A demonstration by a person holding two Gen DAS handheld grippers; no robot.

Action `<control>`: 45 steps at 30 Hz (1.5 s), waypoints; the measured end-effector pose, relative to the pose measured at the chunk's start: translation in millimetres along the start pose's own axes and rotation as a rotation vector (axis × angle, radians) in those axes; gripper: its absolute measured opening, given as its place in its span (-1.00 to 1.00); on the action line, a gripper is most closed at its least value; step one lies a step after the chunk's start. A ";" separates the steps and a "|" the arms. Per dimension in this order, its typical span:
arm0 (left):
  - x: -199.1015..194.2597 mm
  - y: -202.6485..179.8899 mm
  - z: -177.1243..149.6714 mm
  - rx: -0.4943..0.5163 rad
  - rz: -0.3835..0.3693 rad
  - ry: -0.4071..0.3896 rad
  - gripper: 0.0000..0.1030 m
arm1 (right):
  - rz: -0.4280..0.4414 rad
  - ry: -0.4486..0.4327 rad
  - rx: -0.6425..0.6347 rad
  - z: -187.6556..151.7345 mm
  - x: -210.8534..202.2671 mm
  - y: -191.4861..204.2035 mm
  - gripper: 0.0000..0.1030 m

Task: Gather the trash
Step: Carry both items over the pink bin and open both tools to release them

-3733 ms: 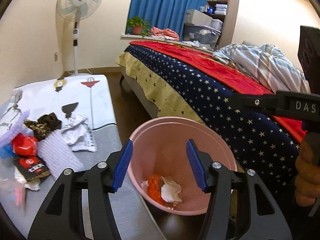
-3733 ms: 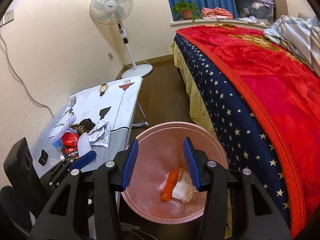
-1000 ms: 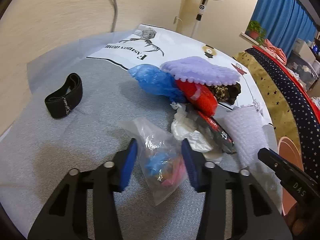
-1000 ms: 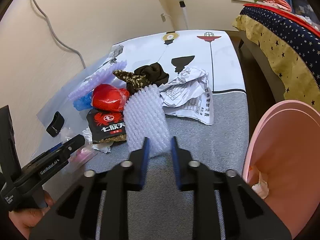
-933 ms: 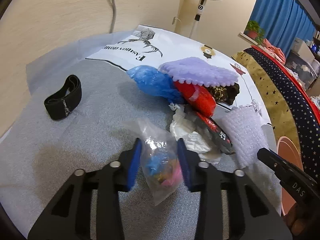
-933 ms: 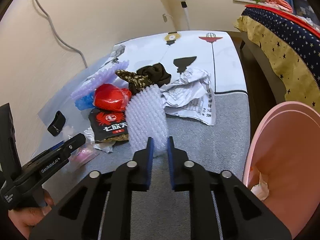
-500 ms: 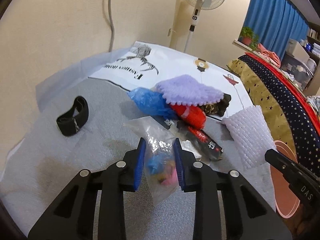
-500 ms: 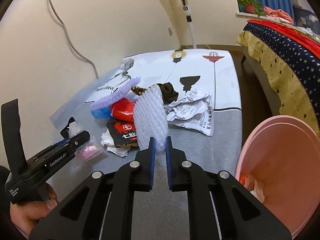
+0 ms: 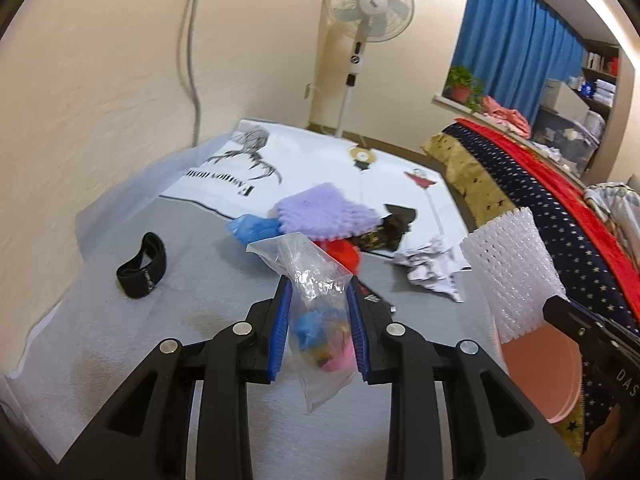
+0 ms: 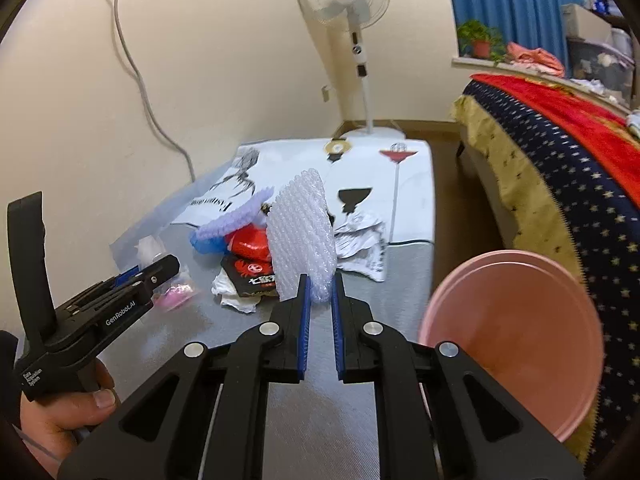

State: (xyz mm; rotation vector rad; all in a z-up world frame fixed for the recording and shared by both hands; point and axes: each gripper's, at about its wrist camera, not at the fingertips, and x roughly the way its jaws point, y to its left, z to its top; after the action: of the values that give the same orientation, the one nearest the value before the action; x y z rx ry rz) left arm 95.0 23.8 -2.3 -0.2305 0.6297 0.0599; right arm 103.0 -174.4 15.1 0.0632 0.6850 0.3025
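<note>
My left gripper (image 9: 319,288) is shut on a clear plastic bag (image 9: 316,312) with blue and pink bits inside, held above the grey table (image 9: 160,340). My right gripper (image 10: 318,284) is shut on a white foam net sleeve (image 10: 302,236), also lifted; the sleeve also shows in the left wrist view (image 9: 514,272). The pink bin (image 10: 516,336) stands at the table's right edge, next to the bed. A trash pile stays on the table: purple foam net (image 9: 324,212), blue bag (image 9: 252,228), red wrapper (image 10: 250,244), black snack packet (image 10: 252,278), crumpled paper (image 10: 360,240).
A black elastic band (image 9: 142,266) lies at the table's left. A white printed cloth (image 9: 304,160) covers the far table. A standing fan (image 9: 362,40) stands behind it. The bed with starred blanket (image 10: 560,168) runs along the right.
Both grippers closed on their items and lifted them: the left raised the plastic bag, the right raised the foam sleeve off the table. Both views now sit higher above the pile.
</note>
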 end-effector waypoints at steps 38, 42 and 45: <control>-9.3 -75.8 3.3 0.151 -0.150 -0.051 -0.47 | -0.255 -0.099 0.158 7.3 -88.0 -87.7 -0.80; -3.9 -83.5 2.7 0.164 -0.159 -0.047 -0.47 | -0.271 -0.097 0.167 6.6 -83.6 -93.9 -0.80; -1.0 -91.5 1.3 0.176 -0.173 -0.045 -0.47 | -0.282 -0.096 0.176 6.4 -81.6 -98.2 -0.80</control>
State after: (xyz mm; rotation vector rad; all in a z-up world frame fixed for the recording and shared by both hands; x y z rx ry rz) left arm 106.4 -64.9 17.2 -0.1122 0.5643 -0.1560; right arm 72.3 -292.0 54.7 0.1462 0.6149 -0.0322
